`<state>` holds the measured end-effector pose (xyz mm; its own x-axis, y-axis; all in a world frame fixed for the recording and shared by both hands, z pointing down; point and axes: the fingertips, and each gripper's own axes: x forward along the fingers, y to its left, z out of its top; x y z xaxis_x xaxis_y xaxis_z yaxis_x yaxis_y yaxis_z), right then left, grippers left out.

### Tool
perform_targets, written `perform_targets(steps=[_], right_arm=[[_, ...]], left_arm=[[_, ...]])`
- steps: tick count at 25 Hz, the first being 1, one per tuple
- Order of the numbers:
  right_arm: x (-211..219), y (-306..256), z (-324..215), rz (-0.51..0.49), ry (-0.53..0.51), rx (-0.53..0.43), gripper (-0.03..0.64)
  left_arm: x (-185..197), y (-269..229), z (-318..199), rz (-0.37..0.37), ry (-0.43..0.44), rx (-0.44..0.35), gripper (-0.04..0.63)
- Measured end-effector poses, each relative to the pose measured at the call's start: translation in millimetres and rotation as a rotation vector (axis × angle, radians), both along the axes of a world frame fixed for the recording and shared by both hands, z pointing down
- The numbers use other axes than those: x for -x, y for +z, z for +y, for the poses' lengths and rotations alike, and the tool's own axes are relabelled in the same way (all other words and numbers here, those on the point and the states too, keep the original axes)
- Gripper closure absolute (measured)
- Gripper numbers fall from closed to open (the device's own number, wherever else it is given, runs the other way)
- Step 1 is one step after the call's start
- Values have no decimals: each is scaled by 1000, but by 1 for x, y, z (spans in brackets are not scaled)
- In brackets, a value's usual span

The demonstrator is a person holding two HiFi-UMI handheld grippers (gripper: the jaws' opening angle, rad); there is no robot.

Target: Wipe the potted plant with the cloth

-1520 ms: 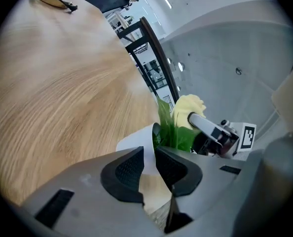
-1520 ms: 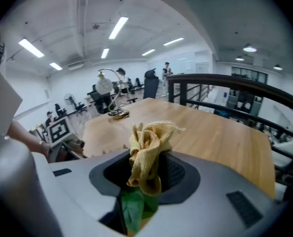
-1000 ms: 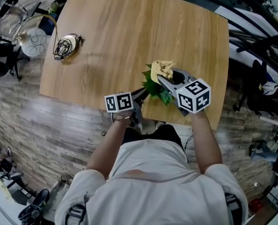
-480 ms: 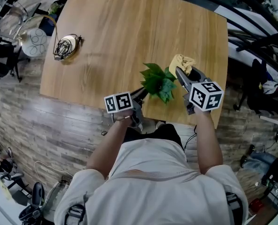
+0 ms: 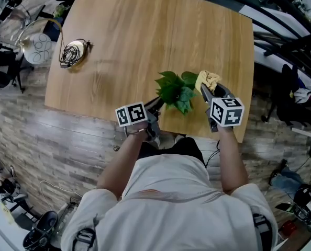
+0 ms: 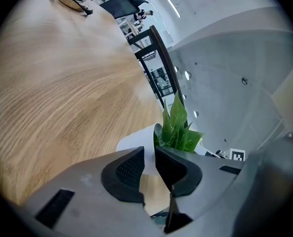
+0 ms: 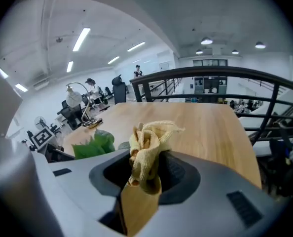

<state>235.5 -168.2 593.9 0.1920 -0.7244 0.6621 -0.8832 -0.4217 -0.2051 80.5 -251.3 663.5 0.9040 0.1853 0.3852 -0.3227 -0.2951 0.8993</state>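
Near the 5 o'clock edge of the worktop (image 5: 145, 35) stood the potted plant (image 5: 175, 92), its green leaves hiding most of its white pot from above. At its 8 o'clock side the left tongs (image 5: 154, 104) were nearly closed, apparently pinching the pot's wall to steady it. At 3 o'clock of the leaves, just beside them, the right tongs (image 5: 204, 89) were clamped on the bunched yellow cloth (image 5: 208, 79). That hand being the nearer, a wipe would likely call for a sweep toward 9 o'clock
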Motion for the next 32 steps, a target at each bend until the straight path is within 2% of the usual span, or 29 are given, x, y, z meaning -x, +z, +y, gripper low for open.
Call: perform_targets(steps=[2,4,7,9,11,13,15,17,20,25,28,30,32], right_arm=[[-6,-11,7,4,27,-33,423],[3,-28,6,-57,17,-102,425],[46,-48,-3,-275,-72,-214,425],[80,-48,-8,-426,-132,-251,425],[104,-31,-6,-500,-156,-220,425],[114,-7,1,-522,-148,-153,425],[113,11,10,-535,-113,-116,424],[104,17,20,-567,-56,-127,423],[82,20,39,-558,15,-125,423],[49,29,68,-438,96,-43,423],[43,19,68,-406,111,-86,424],[41,6,63,-364,105,-122,424],[38,-9,58,-297,96,-148,425]], left_arm=[[1,0,0,1,-7,2,523],[1,0,-1,4,-16,6,523],[1,0,-3,9,-29,4,523],[1,0,-4,9,-35,5,523],[2,0,-3,8,-38,5,523],[1,0,-3,6,-38,2,523],[1,0,-4,6,-38,3,523],[1,1,-5,8,-39,8,523],[2,1,-4,13,-40,14,523],[0,1,-4,15,-27,-1,523],[-2,-5,-6,53,-16,-59,522],[-3,-13,-12,86,-25,-102,490],[0,-21,-23,88,-44,-168,460]])
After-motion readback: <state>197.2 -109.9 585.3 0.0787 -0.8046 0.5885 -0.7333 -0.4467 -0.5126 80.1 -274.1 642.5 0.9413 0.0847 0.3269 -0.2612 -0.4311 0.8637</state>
